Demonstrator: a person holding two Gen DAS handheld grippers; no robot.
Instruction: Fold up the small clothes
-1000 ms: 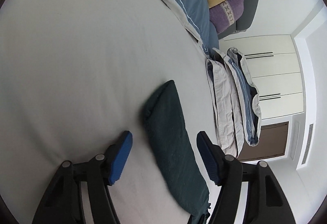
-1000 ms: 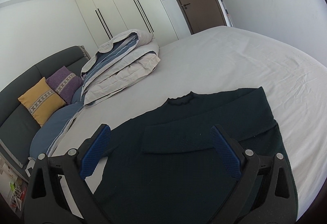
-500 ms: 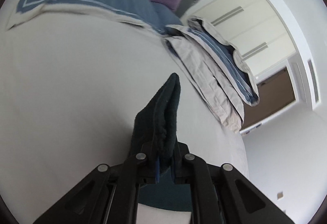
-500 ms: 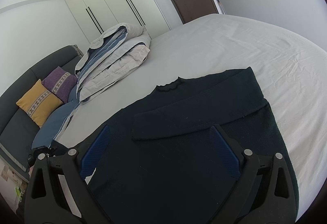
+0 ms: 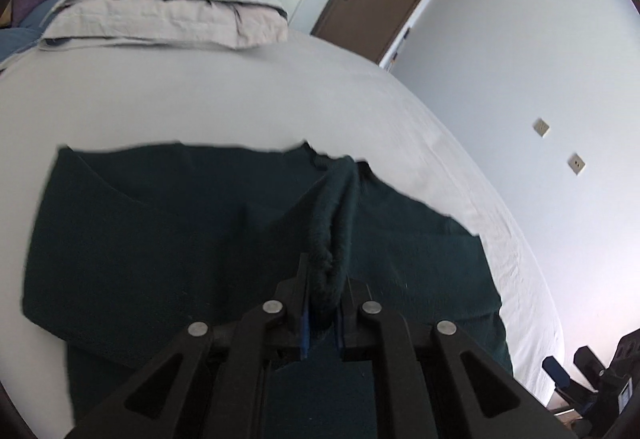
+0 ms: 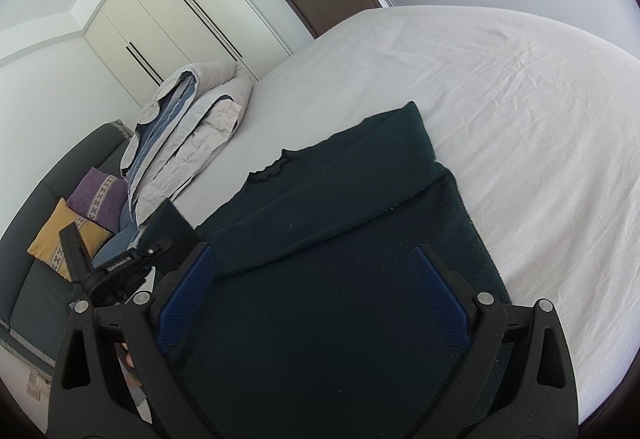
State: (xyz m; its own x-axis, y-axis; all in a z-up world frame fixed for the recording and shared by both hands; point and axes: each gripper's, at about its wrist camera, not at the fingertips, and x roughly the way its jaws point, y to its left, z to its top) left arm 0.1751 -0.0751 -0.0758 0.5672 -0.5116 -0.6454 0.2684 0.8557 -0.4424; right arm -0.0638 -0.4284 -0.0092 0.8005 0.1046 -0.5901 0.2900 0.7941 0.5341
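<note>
Left wrist view shows your left gripper [image 5: 322, 303] pinching a bunched ridge of sleeve [image 5: 334, 223] from the dark green sweater [image 5: 160, 239]; its fingers [image 5: 304, 313] are narrow and easing apart slightly, yet the knit is wedged between the blue pads. The sweater lies flat on the bed [image 5: 224, 95], neckline toward the stacked duvet [image 5: 168, 11], with one sleeve already laid across the chest. Your right gripper [image 6: 316, 295] hovers over the lower body of the sweater with its fingers [image 6: 440, 299] spread wide and nothing between them. The risk, as I judge it, is that the loosening pinch lets the sleeve slide out before you lay it down, so it drops in a twisted rope instead of a flat band. A second risk is dragging: the thick knit clings to itself, and pulling the sleeve across may tow the body and ruck the layer underneath. The fabric looks soft, fuzzy and fairly heavy, with a small scalloped collar [image 6: 272, 169]; the bed sheet is pale, smooth cotton with fine creases, so it offers little grip to hold the garment still. The duvet is quilted, puffy and well apart from your work.
</note>
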